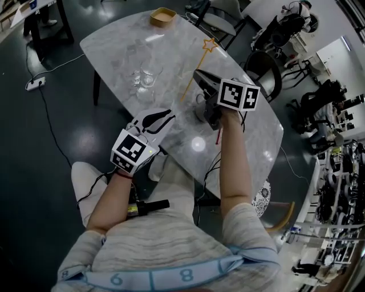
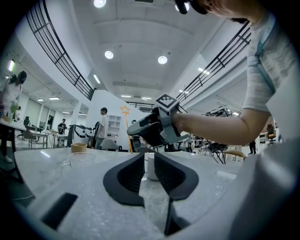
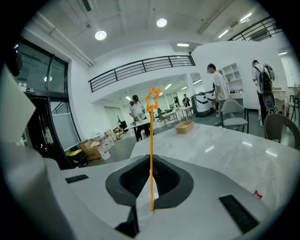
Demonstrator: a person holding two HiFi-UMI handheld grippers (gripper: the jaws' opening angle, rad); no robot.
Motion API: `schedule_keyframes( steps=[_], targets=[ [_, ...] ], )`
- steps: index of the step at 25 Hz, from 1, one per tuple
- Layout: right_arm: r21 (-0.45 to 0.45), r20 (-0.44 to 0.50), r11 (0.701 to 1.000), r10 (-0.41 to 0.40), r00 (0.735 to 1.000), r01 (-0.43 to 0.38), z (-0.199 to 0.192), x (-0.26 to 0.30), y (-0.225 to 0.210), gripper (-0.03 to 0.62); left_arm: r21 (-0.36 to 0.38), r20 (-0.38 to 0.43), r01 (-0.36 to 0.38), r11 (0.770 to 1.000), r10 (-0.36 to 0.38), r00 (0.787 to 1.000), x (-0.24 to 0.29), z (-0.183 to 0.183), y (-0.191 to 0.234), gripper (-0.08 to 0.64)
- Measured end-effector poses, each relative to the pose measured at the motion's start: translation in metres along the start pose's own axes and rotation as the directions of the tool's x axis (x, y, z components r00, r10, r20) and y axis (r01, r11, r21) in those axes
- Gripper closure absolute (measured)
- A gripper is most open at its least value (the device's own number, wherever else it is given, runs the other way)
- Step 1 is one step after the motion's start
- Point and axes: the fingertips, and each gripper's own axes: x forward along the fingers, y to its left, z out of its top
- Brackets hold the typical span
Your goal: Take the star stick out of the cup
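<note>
Overhead, a person works two hand-held claws over a pale, glossy, grey-veined marble desk [image 1: 251, 134] with rounded corners. The right claw [image 1: 198, 74] is clamped on the star stick [image 1: 201, 61], a thin orange rod topped by a small outlined star. The rod slants up towards 1 o'clock, its lower end hanging free above the marble. The right gripper view shows both dark, ribbed jaws pressed against the rod near its bottom end. Just below that claw stands the cup [image 2: 151, 167], a plain white cylinder, upright on the desk, with the stick out of it. The left claw [image 1: 161, 118] lies low at 7 o'clock from the right one, its black, scooped jaws a narrow gap apart and gripping nothing. The cup shows through that gap, beyond the tips. At 10 o'clock from the right claw sits clear glassware [image 1: 143, 77], well apart from the stick. At the desk's 12 o'clock end rests a shallow, tan, wood-coloured bowl [image 1: 163, 16]. A dark chair [image 1: 265, 73] stands beside the desk at 2 o'clock, and a white power strip [image 1: 35, 84] lies on the shiny dark floor at 9 o'clock. People stand in the bright hall beyond.
</note>
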Motion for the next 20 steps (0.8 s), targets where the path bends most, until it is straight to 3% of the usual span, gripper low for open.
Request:
schedule_keyframes(
  steps=[8, 16, 20],
  targets=[
    [0.111, -0.219, 0.994, 0.042, 0.975, -0.018, -0.08, 0.014, -0.004, 0.571, -0.02, -0.002, 0.004, 1.0, -0.004, 1.0, 0.002, -0.006, 0.003, 0.497],
    [0.141, -0.253, 0.99, 0.026, 0.967, 0.011, -0.1, 0.027, -0.013, 0.571, -0.021, -0.002, 0.002, 1.0, -0.003, 1.0, 0.004, -0.005, 0.004, 0.497],
    [0.072, -0.23, 0.996, -0.031, 0.973, 0.049, -0.097, 0.029, -0.02, 0.569, -0.024, -0.001, 0.003, 1.0, -0.003, 1.0, 0.005, -0.005, 0.005, 0.497]
  ],
)
